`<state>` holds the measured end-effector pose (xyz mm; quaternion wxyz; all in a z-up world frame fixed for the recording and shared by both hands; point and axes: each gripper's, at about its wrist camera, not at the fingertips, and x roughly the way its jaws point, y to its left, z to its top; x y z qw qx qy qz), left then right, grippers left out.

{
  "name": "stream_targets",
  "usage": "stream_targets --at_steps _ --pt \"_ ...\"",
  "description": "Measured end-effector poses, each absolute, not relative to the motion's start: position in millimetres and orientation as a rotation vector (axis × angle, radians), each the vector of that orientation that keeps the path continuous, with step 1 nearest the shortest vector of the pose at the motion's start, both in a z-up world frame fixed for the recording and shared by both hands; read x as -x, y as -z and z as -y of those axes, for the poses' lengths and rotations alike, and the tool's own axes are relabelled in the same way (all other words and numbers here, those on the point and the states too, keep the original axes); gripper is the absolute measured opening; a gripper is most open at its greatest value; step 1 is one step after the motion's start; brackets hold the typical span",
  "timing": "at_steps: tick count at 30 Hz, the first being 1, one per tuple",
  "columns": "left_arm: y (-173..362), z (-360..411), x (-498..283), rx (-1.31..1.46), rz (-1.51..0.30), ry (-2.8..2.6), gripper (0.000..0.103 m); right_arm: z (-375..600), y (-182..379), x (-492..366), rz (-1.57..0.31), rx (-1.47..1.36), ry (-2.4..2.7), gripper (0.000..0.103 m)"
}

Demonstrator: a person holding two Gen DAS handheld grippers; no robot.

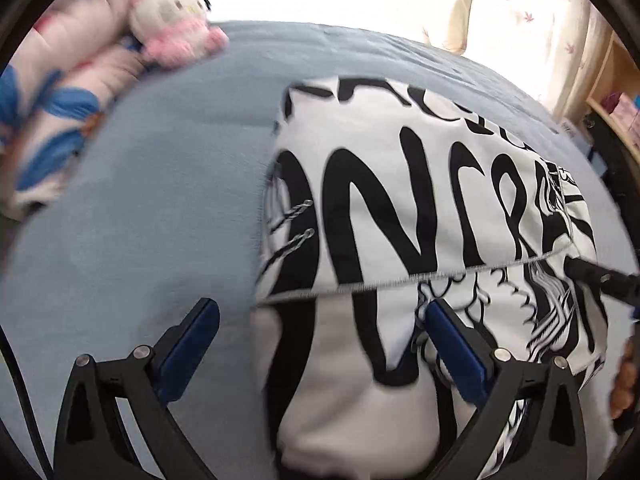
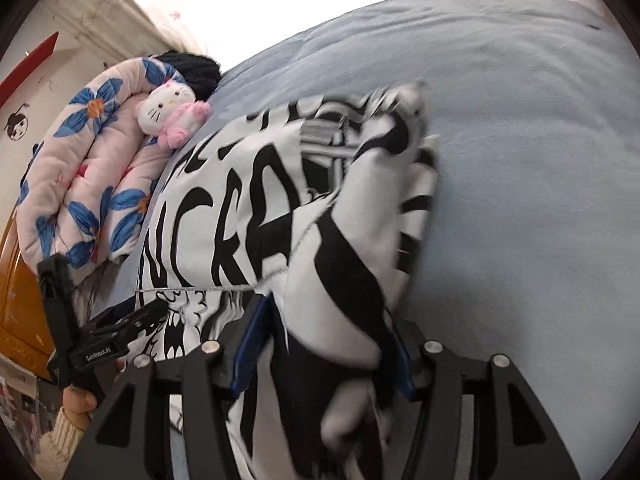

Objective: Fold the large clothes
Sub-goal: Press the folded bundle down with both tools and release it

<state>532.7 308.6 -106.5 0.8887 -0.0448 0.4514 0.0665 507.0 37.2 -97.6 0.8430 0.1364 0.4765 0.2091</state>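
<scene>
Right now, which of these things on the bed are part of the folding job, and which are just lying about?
Part of the job:
black-and-white hoodie
left claw
right claw

Just lying about:
toy cat
flowered quilt
blue bedsheet
curtain

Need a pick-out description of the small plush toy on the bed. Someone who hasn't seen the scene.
Start at the blue bedsheet. Along its edge lies a rolled pink quilt with blue flowers. The plush toy leans against it: a small white cat-faced doll in fuzzy pink, the only stuffed figure there.
</scene>
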Motion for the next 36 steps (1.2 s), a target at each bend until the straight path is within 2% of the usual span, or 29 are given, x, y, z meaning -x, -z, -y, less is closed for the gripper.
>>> stream_targets --at_steps 2,5,6,7,8,9,10,14,16,19,24,26,27,32,36 --pt "96.0 -299.2 -515.5 0.053 -0.907 -0.180 0.101 -34.3 81.7 -491.0 -0.941 -0.242 -0.417 0.055" --pt "83.1 -287.3 -492.2 0.066 -0.849 -0.183 0.092 -45.3 62.6 -468.0 -0.870 -0.147 -0.395 0.055" --pt "82.4 -284.3 -489.8 0.076 -0.847 -0.188 0.083 -51.1 60.3 -462.5 -0.866 -0.132 -0.401 0.055" --pt "83.0 -279.6 -485.6 0.087 -0.851 -0.189 0.070 -57.0 59.5 -456.6 -0.865 -0.123 -0.405 0.051" --pt "86.8 -274.6 -483.3 0.099 -0.863 -0.191 0.063 -64.0 60.2 -452.0 -0.868 -0.115 -0.421 0.047" --pt "92.6 -270.1 -483.6 0.099 -0.880 -0.198 0.047 -71.9 62.3 -449.1 -0.873 -0.102 -0.438 0.039" --pt "90.9 -258.2 -472.8 0.092 -0.895 -0.206 0.040 -79.2 66.4 -445.3 -0.882 -0.079 -0.445 0.035" --pt "103.2 -237.2 -463.6 -0.004 -0.887 -0.262 0.040 -89.9 89.1 -440.5 -0.930 0.006 -0.389 0.025" --pt "104.4 -239.2 -463.7 0.004 -0.885 -0.258 0.040 -85.1 94.0 -443.6 -0.948 0.006 -0.360 0.015" --pt "103.1 -243.2 -465.1 0.018 -0.891 -0.256 0.040 -79.7 92.9 -443.8 -0.953 0.008 -0.350 0.012" --pt "95.1 -236.8 -455.3 0.025 -0.904 -0.264 0.041 -75.7 82.3 -431.7 -0.947 0.027 -0.347 0.012" --pt "90.2 -231.8 -447.4 0.041 -0.926 -0.251 0.052 -74.0 76.6 -424.4 -0.955 0.030 -0.355 0.012" --pt "87.3 -228.7 -442.3 0.053 -0.938 -0.243 0.061 -71.3 72.5 -417.9 -0.957 0.029 -0.361 0.012" --pt "62.6 -205.9 -410.8 0.058 -0.944 -0.205 0.063 -56.5 42.8 -381.5 -0.934 0.028 -0.387 0.015" --pt "33.2 -182.3 -375.0 0.050 -0.929 -0.185 0.080 -37.9 11.6 -342.0 -0.918 0.014 -0.403 0.018"
